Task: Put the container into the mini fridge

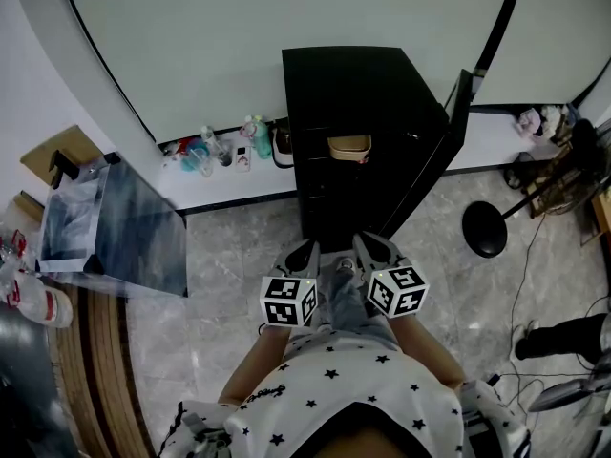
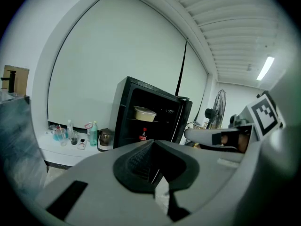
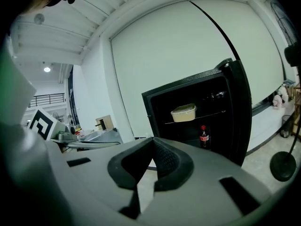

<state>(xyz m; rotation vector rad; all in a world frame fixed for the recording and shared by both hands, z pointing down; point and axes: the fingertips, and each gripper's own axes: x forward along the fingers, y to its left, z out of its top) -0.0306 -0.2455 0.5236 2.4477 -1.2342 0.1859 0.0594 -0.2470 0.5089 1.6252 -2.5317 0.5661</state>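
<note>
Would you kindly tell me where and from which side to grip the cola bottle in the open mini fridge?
Probably grip the cola bottle around its body, below the red cap, coming level through the open front of the mini fridge. It stands upright under the shelf holding the container, so coming from above looks blocked; its narrow round body suits the tongs.

Ahead of you fridge (image 1: 355, 93) stands open; door (image 1: 459, 108) juts right; container (image 1: 348, 147) takes upper shelf (image 3: 214, 115), bottle (image 3: 203, 136) lower one.

A white top (image 1: 353, 382) with black stars is worn. The left gripper (image 1: 304, 252) and right gripper (image 1: 369, 246) are grey, topped with black-and-white marker cubes (image 1: 288, 300).
</note>
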